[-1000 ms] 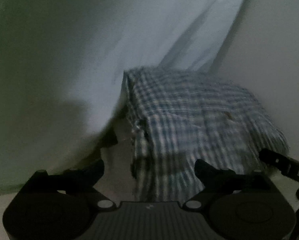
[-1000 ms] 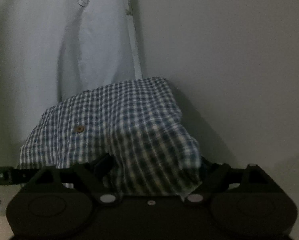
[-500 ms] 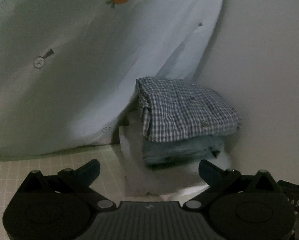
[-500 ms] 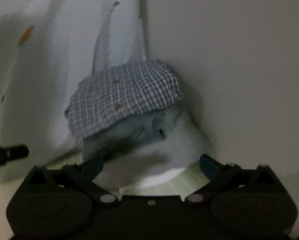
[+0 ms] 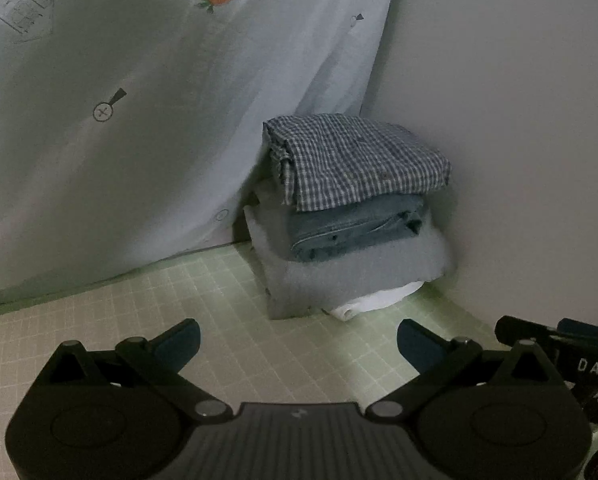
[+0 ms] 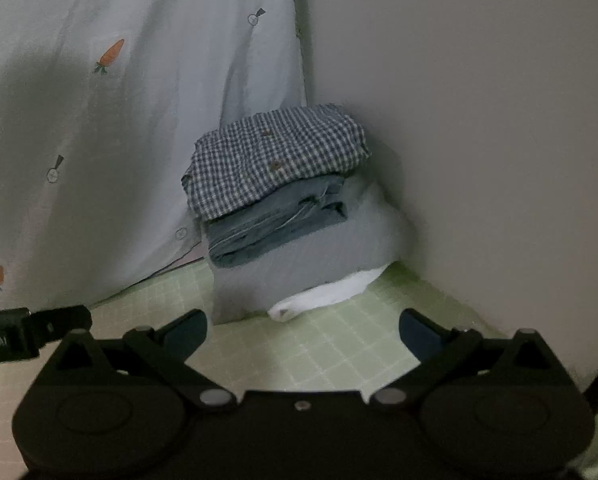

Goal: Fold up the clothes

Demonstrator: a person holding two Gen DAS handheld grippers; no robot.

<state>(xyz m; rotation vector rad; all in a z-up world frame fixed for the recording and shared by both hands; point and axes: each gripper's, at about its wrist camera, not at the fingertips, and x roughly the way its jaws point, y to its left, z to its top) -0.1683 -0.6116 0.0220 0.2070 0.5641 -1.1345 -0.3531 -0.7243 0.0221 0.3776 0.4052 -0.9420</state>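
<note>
Curtain [image 5: 147,92], pale with carrot prints, fills the left; wall [image 5: 519,120] the right; green grid mat [image 5: 219,300] below. In the corner where they meet sits the stack [image 5: 351,240]: plaid shirt [image 5: 355,160] on top, folded jeans [image 5: 351,228] under it, grey fold [image 5: 355,276] below that, white piece [image 5: 379,300] at the bottom.

Change: a second ago both claws were right at the plaid shirt, the right one with cloth between its fingers. Now both have backed off and bare mat shows between them and the stack. Reads as the shirt placed and released, so this garment looks done; the stack sits squared, nothing hanging off.

Left gripper [image 5: 297,340]: jaws wide, nothing in them, stack ahead and slightly right, well apart. Right gripper [image 6: 303,330]: jaws wide, empty, stack straight ahead, apart, the white piece the nearest part. The two grippers are side by side, each showing at the edge of the other's view.

Likely next: fetch another garment, none visible here.
</note>
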